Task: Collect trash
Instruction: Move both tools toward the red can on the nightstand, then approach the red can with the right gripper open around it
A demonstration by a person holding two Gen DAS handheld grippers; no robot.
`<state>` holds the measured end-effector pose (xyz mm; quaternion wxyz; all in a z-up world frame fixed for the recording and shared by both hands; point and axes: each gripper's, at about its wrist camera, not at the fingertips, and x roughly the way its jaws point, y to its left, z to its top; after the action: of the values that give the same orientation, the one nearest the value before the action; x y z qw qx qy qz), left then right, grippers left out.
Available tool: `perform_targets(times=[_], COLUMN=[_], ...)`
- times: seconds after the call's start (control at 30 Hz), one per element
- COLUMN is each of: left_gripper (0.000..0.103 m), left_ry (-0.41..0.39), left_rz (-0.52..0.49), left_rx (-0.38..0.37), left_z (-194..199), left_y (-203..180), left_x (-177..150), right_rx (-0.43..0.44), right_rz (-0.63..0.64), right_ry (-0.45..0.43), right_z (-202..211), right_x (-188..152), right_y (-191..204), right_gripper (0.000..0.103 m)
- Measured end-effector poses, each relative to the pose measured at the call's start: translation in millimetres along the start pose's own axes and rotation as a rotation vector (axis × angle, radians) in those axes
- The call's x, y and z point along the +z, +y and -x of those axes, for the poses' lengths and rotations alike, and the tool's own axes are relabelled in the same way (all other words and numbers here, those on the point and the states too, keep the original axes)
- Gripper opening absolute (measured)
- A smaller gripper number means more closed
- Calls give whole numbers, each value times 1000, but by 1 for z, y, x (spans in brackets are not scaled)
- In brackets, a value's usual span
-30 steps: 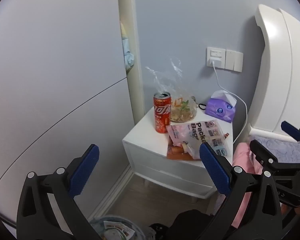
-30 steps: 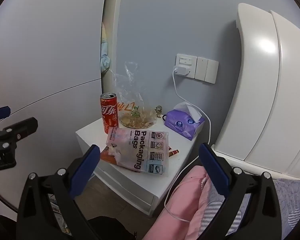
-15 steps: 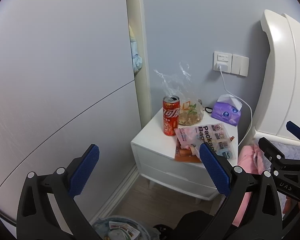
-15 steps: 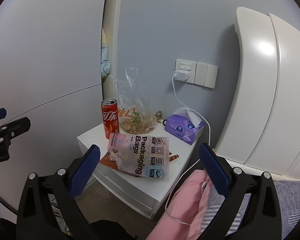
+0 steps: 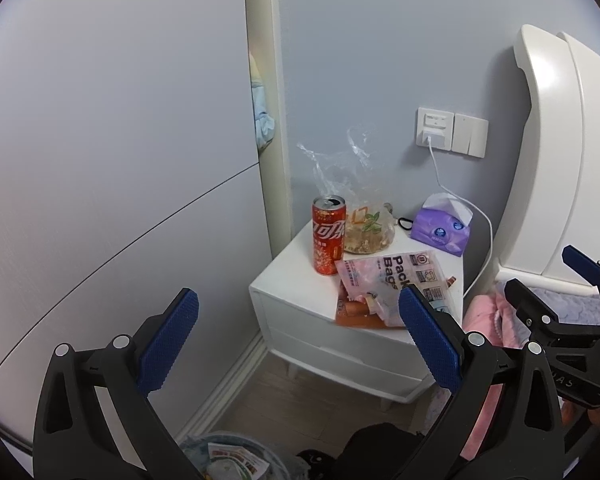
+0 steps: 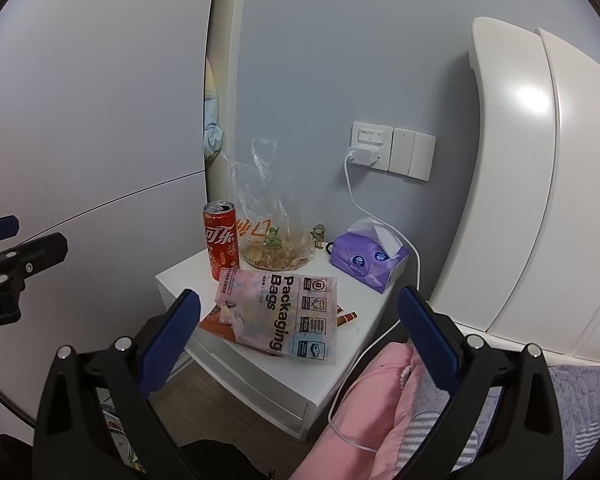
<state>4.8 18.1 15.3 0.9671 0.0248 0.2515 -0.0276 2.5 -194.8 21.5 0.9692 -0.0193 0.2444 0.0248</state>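
Note:
On the white nightstand [image 5: 296, 280] [image 6: 372, 308] stand a red soda can [image 5: 329, 241] [image 6: 221, 239], a clear plastic bag with food scraps [image 5: 366, 224] [image 6: 274, 236] and a pink "Packaging Bags" pouch [image 5: 384, 288] [image 6: 284, 314] lying on an orange wrapper [image 6: 214, 322]. A bin with wrappers [image 5: 236, 458] sits on the floor below. My left gripper [image 5: 296, 338] is open, well short of the stand. My right gripper [image 6: 298, 334] is also open and empty; it shows at the right edge of the left wrist view [image 5: 540, 284].
A purple tissue box [image 5: 442, 230] [image 6: 366, 258] and a small figurine [image 6: 318, 236] sit at the back of the nightstand. A white charger cable [image 6: 380, 216] runs from the wall socket. A white headboard [image 6: 540, 200], pink bedding [image 6: 376, 412] and a wardrobe door [image 5: 100, 160] flank the stand.
Both views have shifted slightly; the nightstand sits a bit further right and lower in the left wrist view. Both grippers stay open and nothing was picked up.

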Motion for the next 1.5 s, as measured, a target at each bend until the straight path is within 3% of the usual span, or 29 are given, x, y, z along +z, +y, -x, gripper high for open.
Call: perform_targets(times=[0.2, 0.8, 1.07, 1.27, 1.5], left_gripper=[97, 97, 97, 97, 97], left_ry=[-43, 51, 76, 75, 69], left_rz=[10, -39, -70, -87, -90], left_rx=[-14, -31, -47, -15, -54], left_z=[6, -14, -30, -40, -62], left_y=[-3, -22, -25, -24, -28], left_x=[2, -7, -23, -25, -17], right_rx=[7, -22, 49, 72, 143], right_rz=[6, -5, 16, 39, 44], right_ry=[-2, 14, 21, 6, -17], right_z=[3, -1, -6, -10, -32], right_x=[-1, -7, -11, -10, 9], right_y=[2, -11, -12, -9, -10], right_gripper=[96, 96, 96, 96, 96])
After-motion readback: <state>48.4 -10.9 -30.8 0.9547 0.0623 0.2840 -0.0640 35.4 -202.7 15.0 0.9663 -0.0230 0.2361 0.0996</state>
